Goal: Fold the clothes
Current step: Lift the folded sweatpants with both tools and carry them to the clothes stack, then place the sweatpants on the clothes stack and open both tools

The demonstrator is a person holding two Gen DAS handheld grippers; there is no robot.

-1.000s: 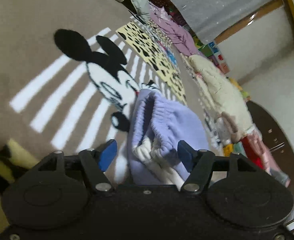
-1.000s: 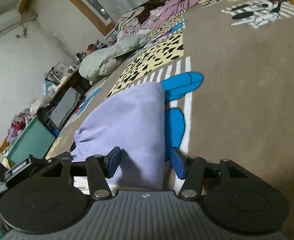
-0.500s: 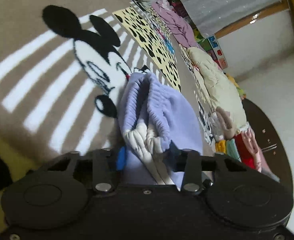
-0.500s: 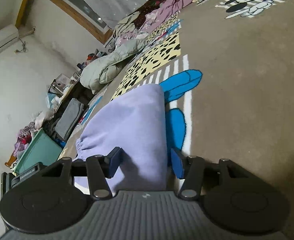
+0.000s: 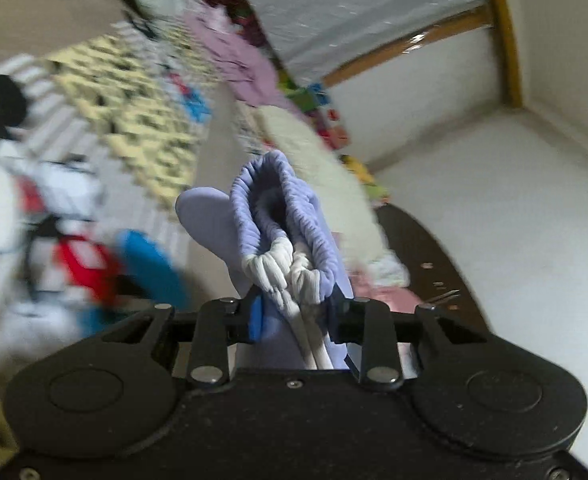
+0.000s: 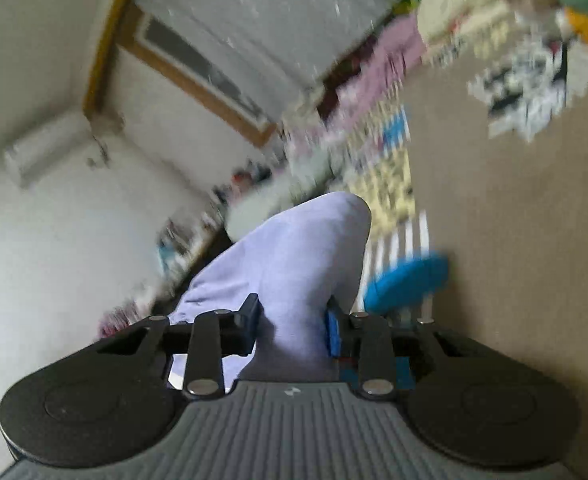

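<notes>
**Both tongs clamped on the lilac garment, lifted off the rug**

The left tongs [image 5: 294,318] had just been closing and pinched the gathered waistband of the lilac garment [image 5: 278,216], blue pads pressing the fabric from both sides, with the white drawstring [image 5: 282,270] knotted just ahead of them. The right tongs [image 6: 292,326] had just been closing too, and they squeezed a smooth folded edge of the same lilac garment [image 6: 294,248], cloth bulging up between the pads. The garment hung in the air from both grips, above the tan cartoon-print rug [image 6: 514,220]. Further out everything was blurred: heaps of clothes [image 5: 230,52] along the far edge of the rug, a grey curtain [image 5: 354,4] behind, white walls, an air conditioner [image 6: 46,152] up high
</notes>
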